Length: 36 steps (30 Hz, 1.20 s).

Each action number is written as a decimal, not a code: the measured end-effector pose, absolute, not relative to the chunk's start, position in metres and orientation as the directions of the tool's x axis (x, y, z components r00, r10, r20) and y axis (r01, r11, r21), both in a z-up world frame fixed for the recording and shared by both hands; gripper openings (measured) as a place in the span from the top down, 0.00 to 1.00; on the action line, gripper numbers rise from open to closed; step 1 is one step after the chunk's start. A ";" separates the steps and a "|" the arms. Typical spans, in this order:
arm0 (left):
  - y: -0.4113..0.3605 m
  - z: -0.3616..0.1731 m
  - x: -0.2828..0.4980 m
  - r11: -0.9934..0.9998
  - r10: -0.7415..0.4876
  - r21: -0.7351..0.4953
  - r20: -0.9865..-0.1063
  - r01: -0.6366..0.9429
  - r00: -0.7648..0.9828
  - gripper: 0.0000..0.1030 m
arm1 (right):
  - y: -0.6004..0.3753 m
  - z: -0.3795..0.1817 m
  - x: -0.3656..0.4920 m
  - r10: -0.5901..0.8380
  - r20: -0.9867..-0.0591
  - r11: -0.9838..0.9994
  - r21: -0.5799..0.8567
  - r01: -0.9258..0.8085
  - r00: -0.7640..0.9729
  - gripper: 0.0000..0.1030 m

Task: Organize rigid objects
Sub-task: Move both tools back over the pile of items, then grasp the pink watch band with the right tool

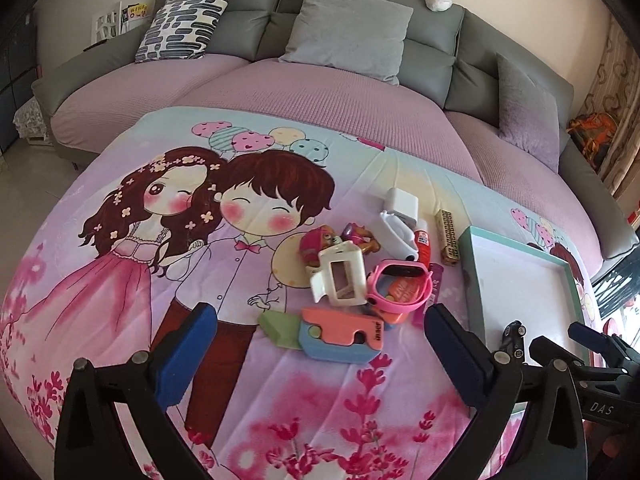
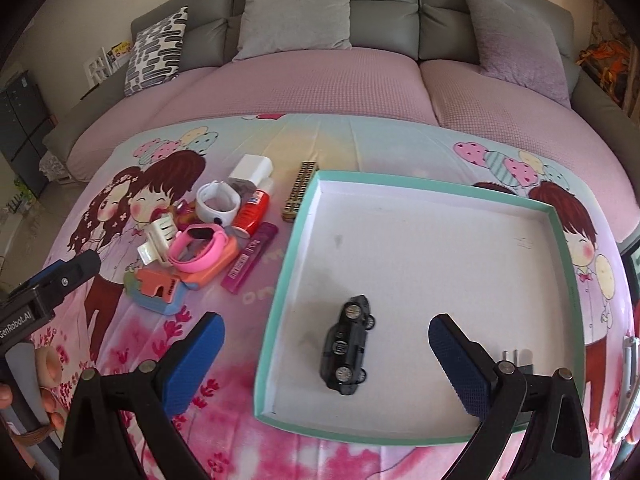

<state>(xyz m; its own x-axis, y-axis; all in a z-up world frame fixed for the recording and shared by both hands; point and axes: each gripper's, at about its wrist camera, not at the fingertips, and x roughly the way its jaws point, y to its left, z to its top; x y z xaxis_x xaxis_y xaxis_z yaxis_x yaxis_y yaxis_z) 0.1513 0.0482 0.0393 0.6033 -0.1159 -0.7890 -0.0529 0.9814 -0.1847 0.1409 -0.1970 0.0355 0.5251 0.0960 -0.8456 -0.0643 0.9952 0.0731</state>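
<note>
A teal-rimmed tray (image 2: 296,248) lies on the cartoon cloth; a black toy car (image 2: 349,346) lies on its side inside it. My right gripper (image 2: 326,364) is open above the tray, with the car between its fingers and untouched. My left gripper (image 1: 320,356) is open and empty just before a pile of small things: an orange and blue block (image 1: 340,336), a pink watch (image 1: 402,286), a white hair clip (image 1: 340,276), a red tube (image 1: 423,245) and a white charger (image 1: 400,202). The tray also shows in the left wrist view (image 1: 468,264).
A purple pen case (image 2: 250,258) and a gold patterned bar (image 2: 299,190) lie between pile and tray. A dark plug (image 2: 518,360) lies in the tray's right side. A grey sofa with cushions (image 2: 296,16) stands behind. The left gripper shows at the right view's left edge (image 2: 60,276).
</note>
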 end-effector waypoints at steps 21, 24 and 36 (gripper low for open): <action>0.040 -0.026 0.157 0.976 -0.194 -0.217 -0.828 0.017 0.527 0.00 | -0.121 0.014 0.198 0.206 -0.851 0.971 0.119 -0.206 0.483 0.00; 0.034 -0.033 0.159 0.977 -0.196 -0.213 -0.834 0.027 0.516 0.00 | -0.112 0.009 0.202 0.221 -0.855 0.965 0.122 -0.232 0.469 0.00; 0.026 -0.046 0.174 0.986 -0.151 -0.165 -0.844 0.018 0.515 0.00 | -0.099 -0.015 0.222 0.238 -0.874 0.954 0.128 -0.271 0.424 0.03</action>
